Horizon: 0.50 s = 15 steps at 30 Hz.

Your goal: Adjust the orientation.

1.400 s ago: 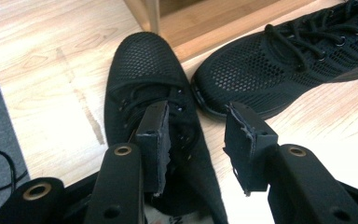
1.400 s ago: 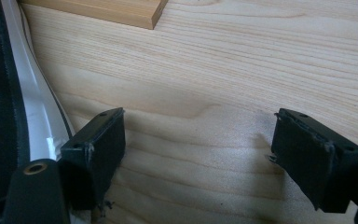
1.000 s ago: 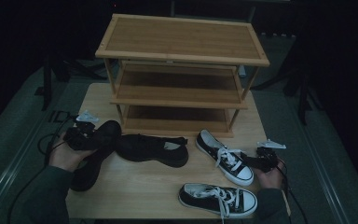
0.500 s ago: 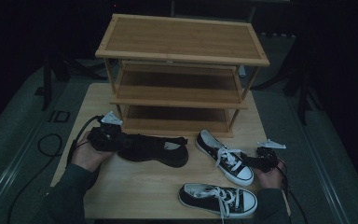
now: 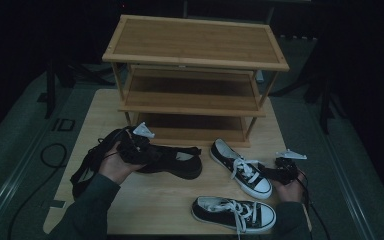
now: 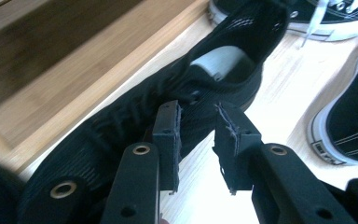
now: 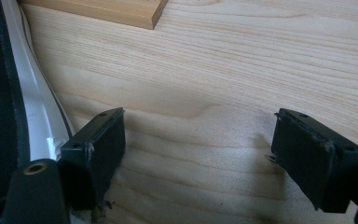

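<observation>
A black mesh shoe lies on its side on the wooden table, just in front of the bottom shelf of a three-tier bamboo shoe rack. In the left gripper view the shoe shows a dark knitted upper, a black sole edge and a pale grey insole inside its opening. The left gripper hovers at the shoe's laced middle; its jaws have just been closing, yet a gap remains between the two pads and the side of the shoe sits between them without being pinched. The left gripper's fingertips stand over the mesh. The right gripper rests near the table's right edge, its jaws spread wide over bare wood, with nothing between them. In its own view the right gripper has a white rubber sole strip running just beside the left jaw.

The person's left hand and sleeve cover part of a second black shoe, which is dim and hard to read. The lighting is low, and the rack's lower shelves fall into shadow.

Counted on the table: two black shoes, two black-and-white lace-up sneakers, the nearer one at the front edge and the other angled towards the rack, and one rack.
</observation>
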{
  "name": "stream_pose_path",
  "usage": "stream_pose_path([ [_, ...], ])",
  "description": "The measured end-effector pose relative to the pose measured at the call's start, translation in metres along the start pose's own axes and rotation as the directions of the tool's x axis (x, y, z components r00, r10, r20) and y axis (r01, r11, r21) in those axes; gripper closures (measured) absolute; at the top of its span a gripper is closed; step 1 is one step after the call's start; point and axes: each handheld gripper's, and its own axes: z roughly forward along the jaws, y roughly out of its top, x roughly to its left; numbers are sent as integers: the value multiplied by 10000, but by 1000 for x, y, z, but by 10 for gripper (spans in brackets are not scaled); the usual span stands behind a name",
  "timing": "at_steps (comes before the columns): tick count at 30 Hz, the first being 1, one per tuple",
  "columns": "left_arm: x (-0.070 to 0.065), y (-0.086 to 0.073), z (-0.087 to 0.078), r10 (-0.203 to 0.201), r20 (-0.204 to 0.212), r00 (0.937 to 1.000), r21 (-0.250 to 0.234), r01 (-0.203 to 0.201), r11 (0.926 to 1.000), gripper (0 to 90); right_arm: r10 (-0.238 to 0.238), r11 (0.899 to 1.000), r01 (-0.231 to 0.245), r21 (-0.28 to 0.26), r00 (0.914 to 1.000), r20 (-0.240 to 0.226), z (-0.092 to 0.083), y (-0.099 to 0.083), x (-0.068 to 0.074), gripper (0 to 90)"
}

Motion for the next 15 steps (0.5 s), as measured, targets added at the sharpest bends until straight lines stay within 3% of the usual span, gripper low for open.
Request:
stream_pose_path([
  [8,-17,16,21,579,448,9973,47,-582,9983,680,25,10000,-25,-8,10000,0,0,0,0,171],
  [15,-27,28,47,1041,755,9917,363,-1071,9936,640,23,10000,-23,-7,10000,-2,0,0,0,171],
])
